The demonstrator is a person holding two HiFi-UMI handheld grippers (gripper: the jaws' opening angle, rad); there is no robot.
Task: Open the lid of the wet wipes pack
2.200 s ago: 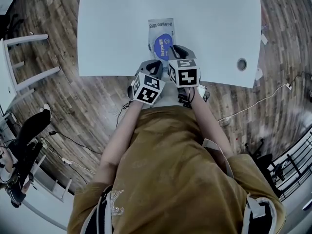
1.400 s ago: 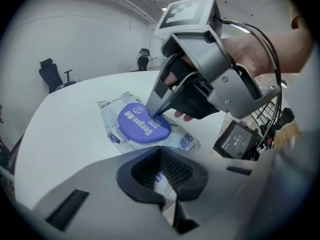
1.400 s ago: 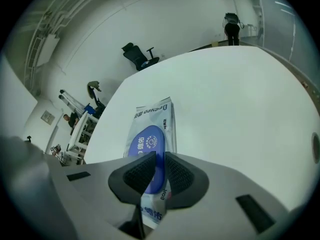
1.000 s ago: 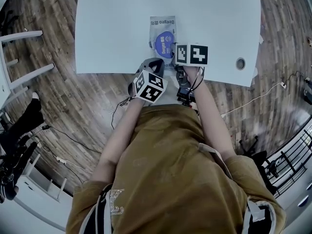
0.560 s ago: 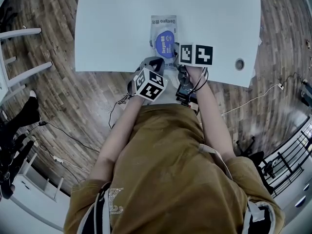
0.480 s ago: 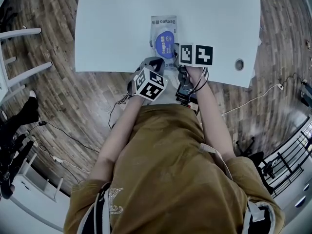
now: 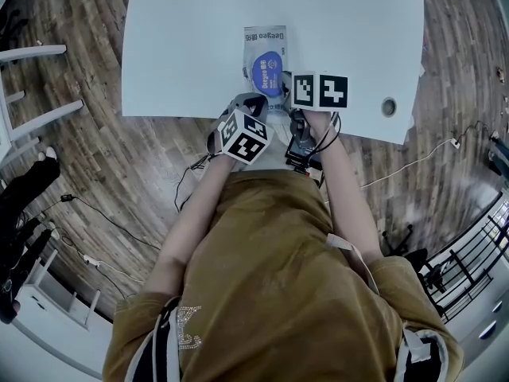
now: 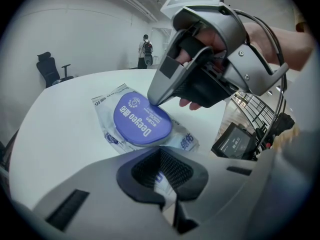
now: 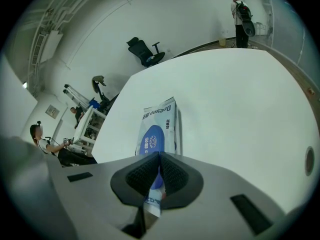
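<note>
Centrally, near the front edge of the white table (image 7: 183, 38), lies the wet wipes pack (image 7: 265, 40) (image 8: 107, 129) (image 9: 164, 113), its blue lid (image 7: 266, 72) (image 8: 140, 121) (image 9: 154, 139) flat. Jaws of the left gripper (image 7: 253, 102) (image 8: 162, 176) pinch the pack's near end; jaws of the right gripper (image 7: 285, 82) (image 8: 150, 101) (image 9: 157, 176), pressed together, nip the lid's rim.

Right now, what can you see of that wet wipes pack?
The wet wipes pack is a whitish plastic pouch with blue print, lying flat near the white table's front edge. Its oval blue lid looks closed. The left gripper's fingers pinch its near end; the right gripper's fingers nip the lid's edge.
</note>
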